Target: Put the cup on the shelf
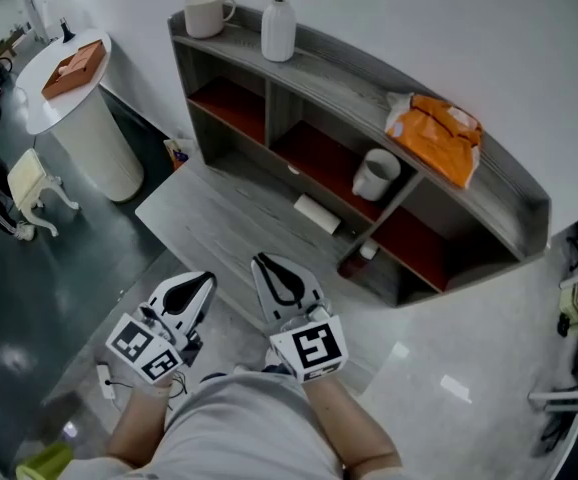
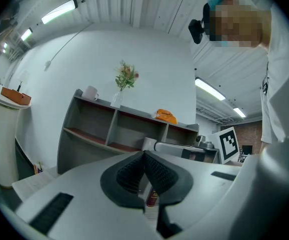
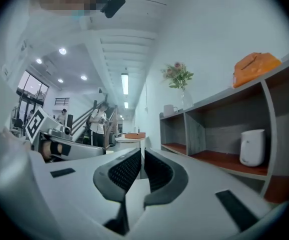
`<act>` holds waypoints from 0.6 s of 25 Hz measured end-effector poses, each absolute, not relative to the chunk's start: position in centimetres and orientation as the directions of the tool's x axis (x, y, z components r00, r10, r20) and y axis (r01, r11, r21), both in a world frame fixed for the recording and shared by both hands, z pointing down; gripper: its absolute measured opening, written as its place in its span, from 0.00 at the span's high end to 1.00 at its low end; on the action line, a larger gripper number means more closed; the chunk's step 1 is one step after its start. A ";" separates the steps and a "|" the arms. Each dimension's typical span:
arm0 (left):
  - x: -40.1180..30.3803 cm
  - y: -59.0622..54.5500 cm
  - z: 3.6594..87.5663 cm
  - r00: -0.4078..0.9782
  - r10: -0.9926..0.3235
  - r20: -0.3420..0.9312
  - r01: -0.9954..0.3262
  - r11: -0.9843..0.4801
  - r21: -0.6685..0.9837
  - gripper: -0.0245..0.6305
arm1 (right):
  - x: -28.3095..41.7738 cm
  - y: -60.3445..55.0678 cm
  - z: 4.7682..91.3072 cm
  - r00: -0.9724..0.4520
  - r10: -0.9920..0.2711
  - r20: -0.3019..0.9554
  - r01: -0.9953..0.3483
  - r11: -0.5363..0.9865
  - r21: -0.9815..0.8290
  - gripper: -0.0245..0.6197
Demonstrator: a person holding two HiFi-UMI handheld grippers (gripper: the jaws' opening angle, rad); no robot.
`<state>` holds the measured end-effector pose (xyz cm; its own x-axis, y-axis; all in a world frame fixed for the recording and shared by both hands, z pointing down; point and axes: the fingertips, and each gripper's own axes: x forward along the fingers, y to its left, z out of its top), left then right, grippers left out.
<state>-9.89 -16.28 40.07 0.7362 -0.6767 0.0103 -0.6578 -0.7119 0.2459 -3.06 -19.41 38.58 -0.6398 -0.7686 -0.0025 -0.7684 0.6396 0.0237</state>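
Note:
A white cup (image 1: 376,174) stands in the middle compartment of the grey curved shelf (image 1: 339,68), on its red-brown board; the right gripper view shows that cup (image 3: 253,147) at the right. A second white mug (image 1: 206,15) sits on the shelf's top at the left end. My left gripper (image 1: 201,280) and right gripper (image 1: 266,263) are both held low, close to the person's body and well short of the shelf. Each has its jaws together with nothing between them, as the left gripper (image 2: 144,156) and right gripper (image 3: 142,154) show in their own views.
A white vase (image 1: 278,28) with a plant and an orange bag (image 1: 434,133) sit on the shelf's top. A low grey platform (image 1: 209,228) lies before the shelf with a small white box (image 1: 316,213). A round white table (image 1: 79,118) stands at the left. People (image 3: 98,126) stand in the background.

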 end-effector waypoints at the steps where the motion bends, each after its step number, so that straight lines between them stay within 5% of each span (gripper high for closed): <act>1: -10.1 -16.3 40.1 0.735 -0.678 0.009 -0.659 -0.711 0.246 0.94 | -3.4 -19.1 38.6 -0.649 -0.761 -0.005 -0.761 0.649 0.027 0.91; 15: -11.7 -16.2 40.8 0.719 -0.695 0.019 -0.676 -0.693 0.250 0.94 | -6.3 -17.6 40.7 -0.704 -0.710 -0.005 -0.710 0.704 0.007 0.92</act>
<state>-11.69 -16.18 40.82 0.7188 -0.6950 0.0191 -0.6765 -0.6928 0.2498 -6.28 -17.55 40.74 -0.7039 -0.7103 -0.0052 -0.7103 0.7039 0.0074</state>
